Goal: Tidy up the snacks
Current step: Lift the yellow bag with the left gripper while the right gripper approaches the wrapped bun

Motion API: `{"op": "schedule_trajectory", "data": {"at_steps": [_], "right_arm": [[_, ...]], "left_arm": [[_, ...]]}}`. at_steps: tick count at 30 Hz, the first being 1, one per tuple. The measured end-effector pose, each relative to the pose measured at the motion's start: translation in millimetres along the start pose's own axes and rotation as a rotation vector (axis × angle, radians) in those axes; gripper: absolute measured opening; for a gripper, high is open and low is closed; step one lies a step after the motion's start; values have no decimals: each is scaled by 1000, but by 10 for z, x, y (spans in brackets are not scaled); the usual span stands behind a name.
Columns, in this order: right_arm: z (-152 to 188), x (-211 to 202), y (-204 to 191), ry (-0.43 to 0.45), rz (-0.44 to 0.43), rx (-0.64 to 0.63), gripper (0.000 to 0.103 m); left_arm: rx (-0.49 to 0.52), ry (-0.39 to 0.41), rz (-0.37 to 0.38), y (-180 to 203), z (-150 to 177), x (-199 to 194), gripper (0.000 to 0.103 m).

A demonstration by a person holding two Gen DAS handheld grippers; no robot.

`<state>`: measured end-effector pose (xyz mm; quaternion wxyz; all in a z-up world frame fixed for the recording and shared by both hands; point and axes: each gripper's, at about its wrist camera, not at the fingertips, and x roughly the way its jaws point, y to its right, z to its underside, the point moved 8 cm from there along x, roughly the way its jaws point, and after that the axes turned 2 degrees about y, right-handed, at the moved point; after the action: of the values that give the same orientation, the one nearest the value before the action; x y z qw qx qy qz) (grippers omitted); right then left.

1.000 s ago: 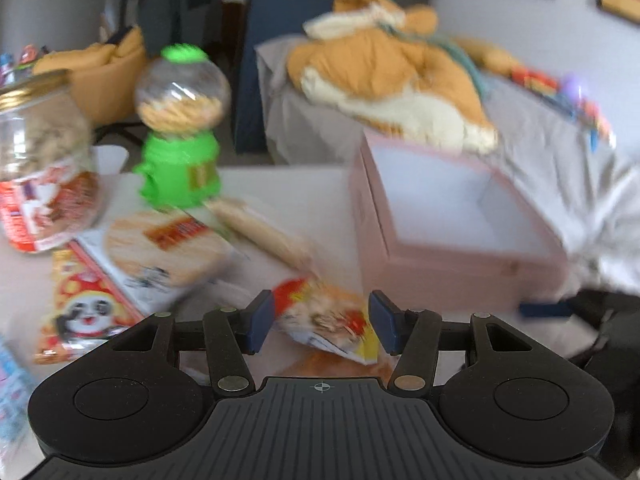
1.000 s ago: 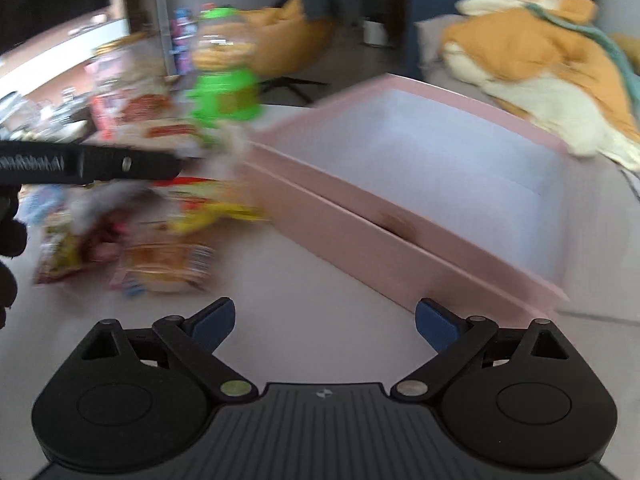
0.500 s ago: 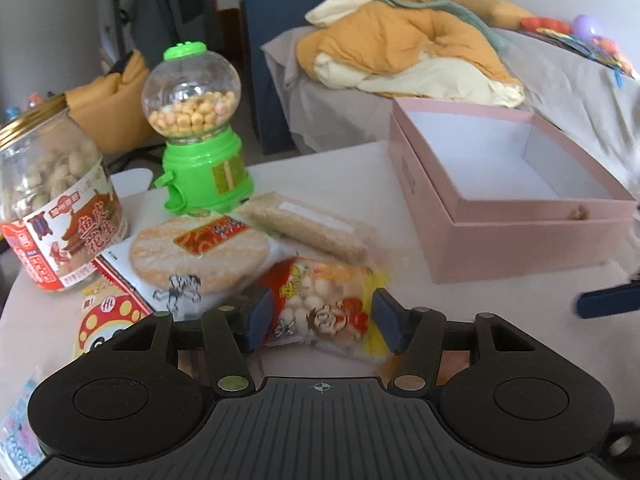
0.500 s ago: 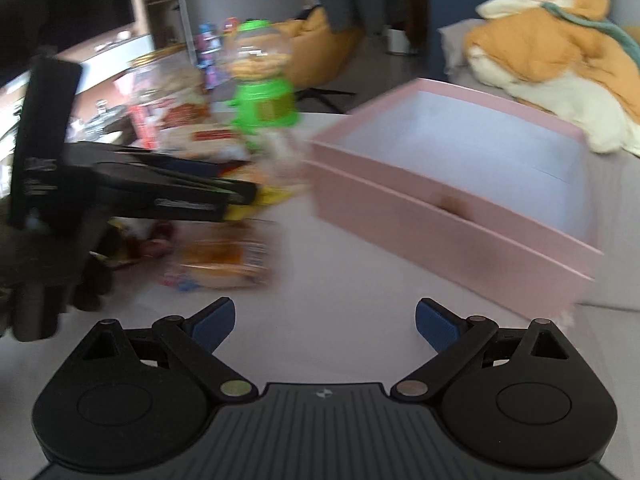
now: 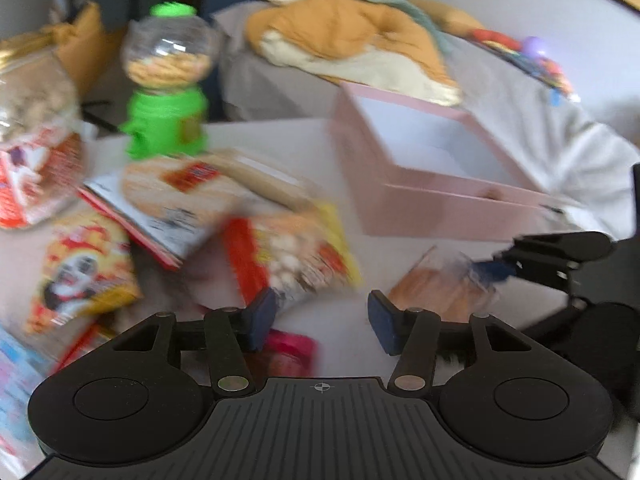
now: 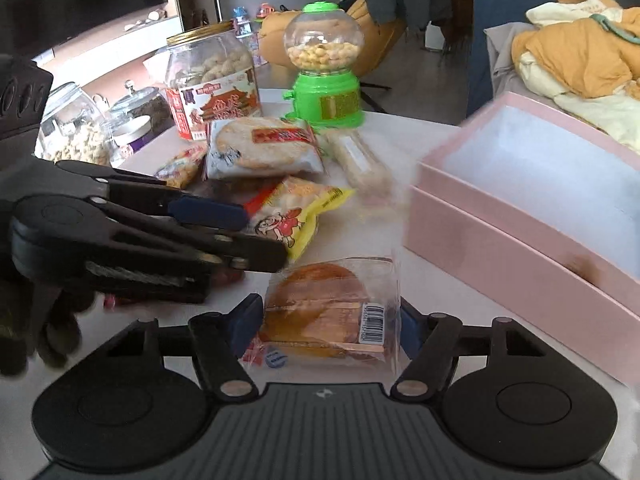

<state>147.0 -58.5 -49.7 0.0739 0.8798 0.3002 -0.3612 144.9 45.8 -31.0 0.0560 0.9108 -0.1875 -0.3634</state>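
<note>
An open, empty pink box (image 6: 532, 196) (image 5: 432, 168) stands on the white table at the right. Snack packets lie left of it. My right gripper (image 6: 328, 320) has its fingers on both sides of a clear-wrapped bread bun (image 6: 332, 312) lying on the table; whether the pads touch the wrapper is unclear. My left gripper (image 5: 320, 316) is open just short of a yellow-and-red snack bag (image 5: 296, 256) (image 6: 292, 216), holding nothing. It also shows in the right wrist view (image 6: 240, 236), beside that bag.
A round rice-cracker packet (image 6: 260, 148), a long pale bar (image 6: 360, 160), a panda packet (image 5: 80, 272), a green gumball dispenser (image 6: 324, 68) and a labelled snack jar (image 6: 216, 84) crowd the table's left. Glass jars (image 6: 76, 128) stand farther left. A bed with orange bedding (image 5: 352, 40) lies behind.
My right gripper has moved forward and left to the bread bun and narrowed around it. My left gripper has shifted; the yellow bag now lies ahead of its open fingers.
</note>
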Motion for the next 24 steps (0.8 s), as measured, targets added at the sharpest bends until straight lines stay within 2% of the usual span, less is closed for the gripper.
{"op": "schedule_trajectory", "data": {"at_steps": [2,4,6,8,9,11,12,14,16,22,24], "right_arm": [[127,-147,153,14,60,-16,70],[243,-291,326,27,120,-15,70],[345,-424,470,31,148,10,79],[416,-516,572,36,145,54,86],[451,-538,604,35,137,78,86],[518,-541,626,32,114,108,87],[543,-539,621,41,111,113,88],[563,-554,601,59,121,102,89],[570,-560,585,64,112,99,90],[556,-537,580,65,96,115,91],[557,-530,575,63,108,105,92]], "left_arm": [[-11,19,82,147,-48,-47,56],[-17,92,93,214,-191,-99,56],[-29,160,43,154,-332,-71,57],[-60,188,-36,-5,-435,67,56],[-79,191,-76,-100,-464,148,56],[-120,174,-131,-285,-485,313,55],[-140,162,-125,-336,-479,362,51],[-179,122,-65,-351,-424,404,47],[-173,81,-22,-268,-354,367,47],[-35,-28,55,218,39,184,47],[39,-19,34,365,109,99,47]]}}
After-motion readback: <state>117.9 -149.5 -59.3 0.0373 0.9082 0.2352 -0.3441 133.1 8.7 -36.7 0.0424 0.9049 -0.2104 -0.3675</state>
